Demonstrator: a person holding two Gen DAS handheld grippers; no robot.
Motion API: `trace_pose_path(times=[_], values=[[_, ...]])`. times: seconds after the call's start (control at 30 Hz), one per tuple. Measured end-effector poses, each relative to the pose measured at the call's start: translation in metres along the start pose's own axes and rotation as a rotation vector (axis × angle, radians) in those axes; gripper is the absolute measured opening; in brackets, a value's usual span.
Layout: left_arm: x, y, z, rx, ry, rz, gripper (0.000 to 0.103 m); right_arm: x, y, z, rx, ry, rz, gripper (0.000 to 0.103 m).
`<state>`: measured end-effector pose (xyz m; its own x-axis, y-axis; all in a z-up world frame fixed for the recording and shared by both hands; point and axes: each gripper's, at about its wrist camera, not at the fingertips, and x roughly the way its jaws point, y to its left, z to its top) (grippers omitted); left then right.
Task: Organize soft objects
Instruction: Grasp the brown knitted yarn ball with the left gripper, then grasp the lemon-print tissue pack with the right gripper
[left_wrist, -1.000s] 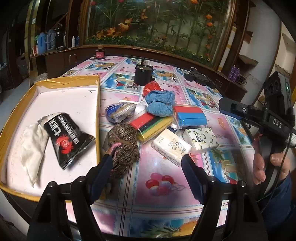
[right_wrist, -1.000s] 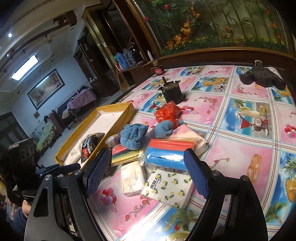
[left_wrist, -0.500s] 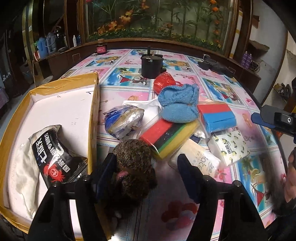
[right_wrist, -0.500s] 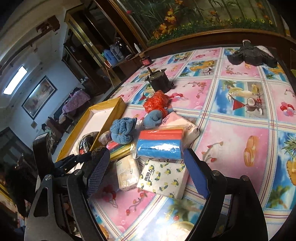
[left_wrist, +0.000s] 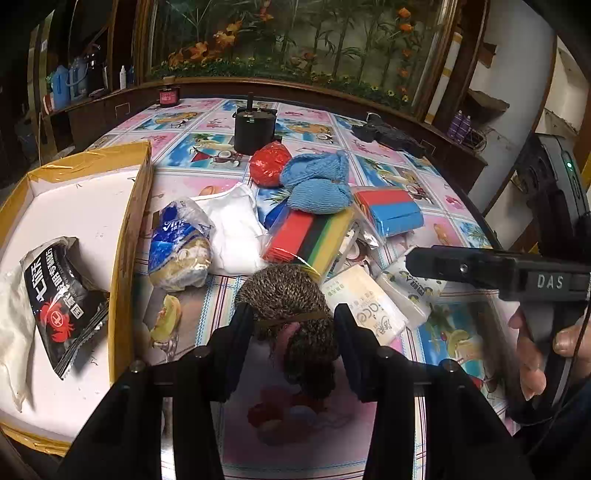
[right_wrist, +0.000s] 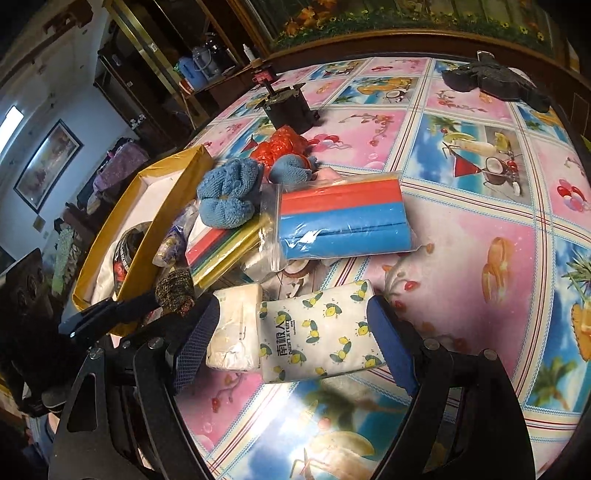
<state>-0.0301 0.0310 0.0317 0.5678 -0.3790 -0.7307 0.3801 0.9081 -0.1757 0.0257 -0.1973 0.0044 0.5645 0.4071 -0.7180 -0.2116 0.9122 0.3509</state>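
Note:
My left gripper (left_wrist: 293, 325) is shut on a brown knitted bundle (left_wrist: 291, 295), which also shows in the right wrist view (right_wrist: 175, 286). My right gripper (right_wrist: 291, 328) is open, its fingers on either side of a lemon-print tissue pack (right_wrist: 317, 328) and a white tissue pack (right_wrist: 234, 325). A yellow-walled tray (left_wrist: 129, 236) at the left holds a black snack bag (left_wrist: 61, 295) and a white cloth (left_wrist: 11, 328). Blue knit cloth (left_wrist: 317, 184), sponge packs (left_wrist: 391, 214), a red bag (left_wrist: 269, 166) and a wrapped bundle (left_wrist: 179, 247) lie in a pile.
A black round device (left_wrist: 255, 127) stands beyond the pile. Another black object (right_wrist: 491, 81) lies at the far right of the table. The patterned tablecloth (right_wrist: 480, 258) is bare to the right of the pile. Cabinets ring the table's far edge.
My left gripper has moved onto the brown knitted bundle and closed on it. My right gripper has come down around the tissue packs.

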Motion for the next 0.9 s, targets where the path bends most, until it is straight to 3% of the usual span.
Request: trace_pose_path(times=[0.1, 0.2, 0.33, 0.47, 0.53, 0.63, 0.7, 0.8, 0.9], values=[[0.007, 0.007, 0.007, -0.029, 0.02, 0.001, 0.058, -0.007, 0.004, 0.001, -0.022, -0.013, 0.024, 0.083], [0.018, 0.01, 0.013, -0.042, 0.056, -0.001, 0.057, -0.008, 0.002, 0.003, -0.046, -0.036, -0.014, 0.083], [0.029, 0.016, 0.007, -0.083, 0.088, -0.029, 0.056, 0.008, -0.012, 0.004, 0.02, 0.014, 0.051, 0.083], [0.023, 0.016, 0.002, -0.085, 0.071, -0.022, 0.054, 0.015, -0.004, 0.0, -0.006, 0.129, 0.118, 0.083], [0.02, 0.019, -0.001, -0.093, 0.077, -0.02, 0.054, 0.01, 0.016, -0.009, -0.142, 0.229, 0.088, 0.083], [0.016, 0.022, -0.002, -0.1, 0.081, -0.015, 0.054, -0.013, 0.048, -0.027, -0.397, 0.196, 0.065, 0.083], [0.016, 0.024, -0.002, -0.103, 0.086, -0.016, 0.054, -0.017, 0.047, -0.024, -0.391, 0.156, 0.058, 0.083], [0.018, 0.022, -0.002, -0.106, 0.086, -0.018, 0.055, -0.008, 0.047, -0.026, -0.462, 0.116, -0.073, 0.083], [0.02, 0.023, -0.002, -0.116, 0.08, -0.019, 0.056, -0.004, 0.046, -0.021, -0.458, 0.097, -0.029, 0.083]])
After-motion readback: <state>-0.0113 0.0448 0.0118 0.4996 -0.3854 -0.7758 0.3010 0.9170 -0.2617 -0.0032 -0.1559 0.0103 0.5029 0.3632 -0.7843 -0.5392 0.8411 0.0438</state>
